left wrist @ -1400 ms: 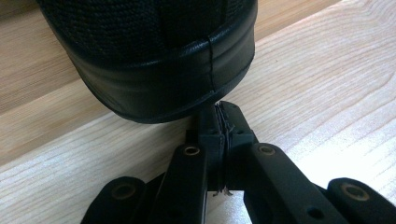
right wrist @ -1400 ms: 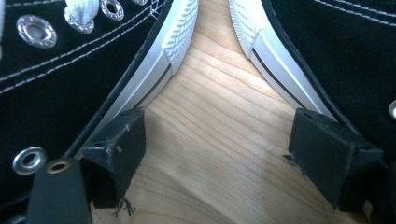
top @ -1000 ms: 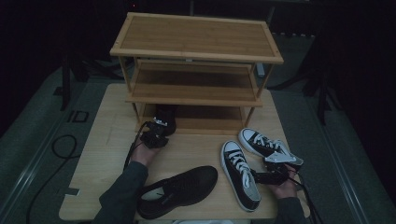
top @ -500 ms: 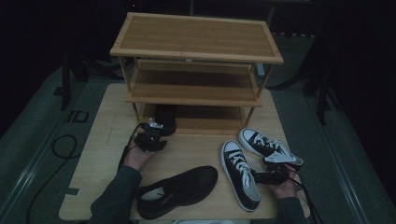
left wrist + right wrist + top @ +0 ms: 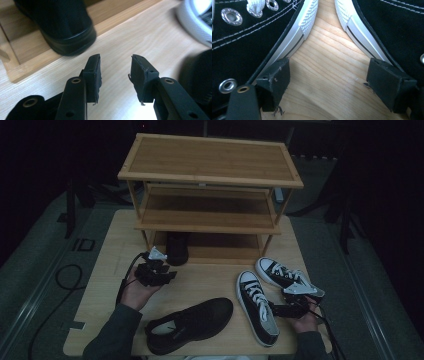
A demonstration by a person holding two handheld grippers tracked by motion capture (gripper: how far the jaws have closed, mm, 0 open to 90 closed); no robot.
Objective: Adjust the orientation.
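My left gripper (image 5: 167, 276) hovers palm-up, jaws just opened and empty; the black shoe (image 5: 177, 247) on the rack (image 5: 210, 222) sits at one o'clock. My right gripper (image 5: 280, 309) rests spread between two sneakers (image 5: 257, 305).

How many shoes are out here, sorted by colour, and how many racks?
All-black shoes: 2, one on the table, one on the rack's bottom shelf
Black-and-white lace-up sneakers: 2
Wooden shoe rack: 1
Total: 5

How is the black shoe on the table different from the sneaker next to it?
The black shoe is all black with no laces to be seen; the sneaker has white laces, toe cap and sole. The black shoe lies almost crosswise, while the sneaker points toward the rack. Both sit upright on the table.
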